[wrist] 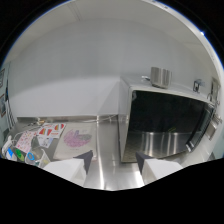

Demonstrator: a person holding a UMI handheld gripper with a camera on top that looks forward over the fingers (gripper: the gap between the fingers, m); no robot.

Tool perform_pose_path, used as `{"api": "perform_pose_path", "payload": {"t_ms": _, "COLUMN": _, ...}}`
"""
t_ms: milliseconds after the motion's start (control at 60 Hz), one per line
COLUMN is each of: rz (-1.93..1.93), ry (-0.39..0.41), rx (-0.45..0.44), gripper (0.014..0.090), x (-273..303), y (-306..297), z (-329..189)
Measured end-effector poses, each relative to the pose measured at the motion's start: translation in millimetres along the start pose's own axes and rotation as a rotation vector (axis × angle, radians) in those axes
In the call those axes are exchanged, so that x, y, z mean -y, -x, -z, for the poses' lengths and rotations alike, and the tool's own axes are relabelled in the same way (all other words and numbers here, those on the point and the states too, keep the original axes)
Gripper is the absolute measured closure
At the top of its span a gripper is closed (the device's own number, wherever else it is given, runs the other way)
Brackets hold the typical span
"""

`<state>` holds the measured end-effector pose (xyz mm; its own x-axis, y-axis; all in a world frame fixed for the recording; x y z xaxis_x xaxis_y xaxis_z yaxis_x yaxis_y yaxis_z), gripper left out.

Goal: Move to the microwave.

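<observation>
Gripper (114, 161) open and empty, microwave (167, 122) just ahead and slightly right of the fingers, a metal cup (160, 76) apparently on top; risk: advancing straight could knock a finger against the near corner.

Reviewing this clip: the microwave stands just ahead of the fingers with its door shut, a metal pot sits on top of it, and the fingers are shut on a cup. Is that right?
Not quite. In the gripper view the fingers are open with nothing between them; no cup is held. The rest stands: the microwave is just ahead with its door shut, and the metal pot sits on top.
</observation>
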<state>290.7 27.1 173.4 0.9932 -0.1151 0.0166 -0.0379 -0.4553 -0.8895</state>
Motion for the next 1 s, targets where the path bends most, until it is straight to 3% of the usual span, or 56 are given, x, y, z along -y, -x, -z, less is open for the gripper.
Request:
{"api": "perform_pose_path", "payload": {"t_ms": 300, "rz": -0.005, "ry": -0.001, "rx": 0.007, "gripper": 0.0208, "x": 11, "y": -21, "z": -48}}
{"api": "perform_pose_path", "payload": {"t_ms": 1000, "rz": -0.018, "ry": 0.005, "rx": -0.009, "gripper": 0.0205, "x": 21, "y": -32, "z": -65}}
